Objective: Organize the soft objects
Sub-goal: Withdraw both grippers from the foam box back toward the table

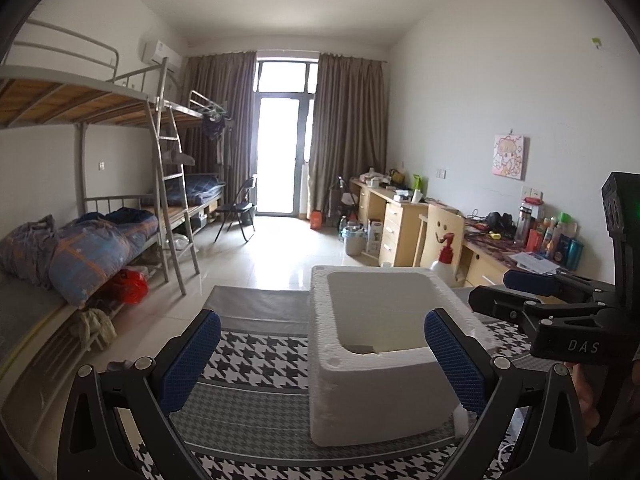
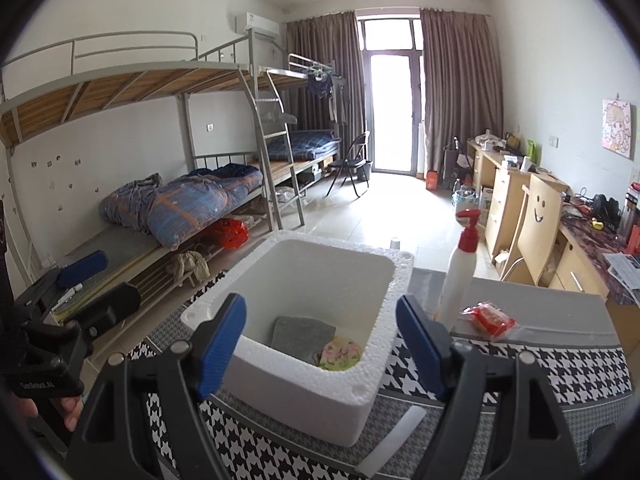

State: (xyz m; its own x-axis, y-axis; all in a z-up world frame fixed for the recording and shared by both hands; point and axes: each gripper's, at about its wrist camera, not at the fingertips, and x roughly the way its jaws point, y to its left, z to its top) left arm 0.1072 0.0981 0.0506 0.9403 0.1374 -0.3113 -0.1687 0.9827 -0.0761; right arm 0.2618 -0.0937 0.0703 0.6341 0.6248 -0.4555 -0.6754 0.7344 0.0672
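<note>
Both grippers (image 1: 322,354) (image 2: 320,338) wide, seemingly empty

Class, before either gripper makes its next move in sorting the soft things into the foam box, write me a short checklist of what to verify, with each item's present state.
1. Right gripper empty, jaws apart: ok.
2. Left gripper empty, jaws apart: ok.
3. Foam box upright on the houndstooth cloth: ok.
4. Grey cloth and pink-green soft item lying inside the box: ok.
5. Red packet left outside, beside the spray bottle: soft or not, cannot tell.
6. Other soft things left on the table: cannot tell.
</note>
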